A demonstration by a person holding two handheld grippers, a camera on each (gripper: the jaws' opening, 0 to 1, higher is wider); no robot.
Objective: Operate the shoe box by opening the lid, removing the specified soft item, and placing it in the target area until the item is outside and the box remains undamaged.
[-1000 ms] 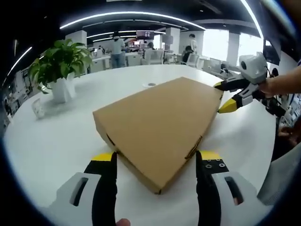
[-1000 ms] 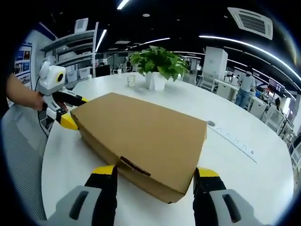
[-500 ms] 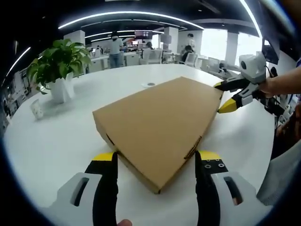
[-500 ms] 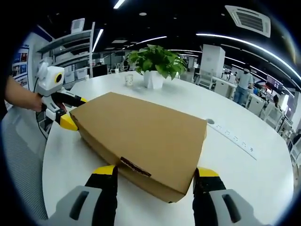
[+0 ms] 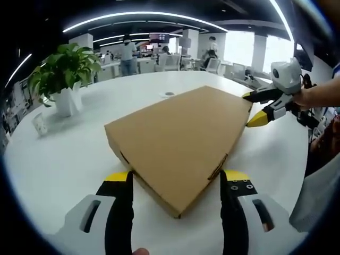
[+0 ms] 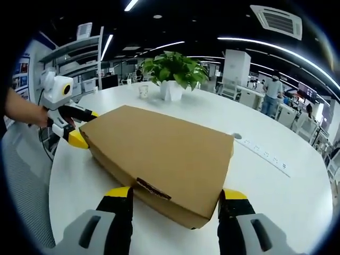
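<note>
Box [image 5: 180, 138], lid closed, lies flat on a white table [image 5: 64, 154] near a potted plant [image 5: 62, 74]. Left gripper [image 5: 178, 183] and right gripper [image 6: 175, 199] straddle opposite corners, jaws spread wide, holding nothing.

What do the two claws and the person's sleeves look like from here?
Both match: the left claw and the right claw have black jaws with yellow tips, on light grey housings with dark slots. Seen from across the brown cardboard shoe box, each carries a white box-shaped head; dark cables trail by the right one. No sleeve covers either forearm, and a grey garment shows at the side.
</note>
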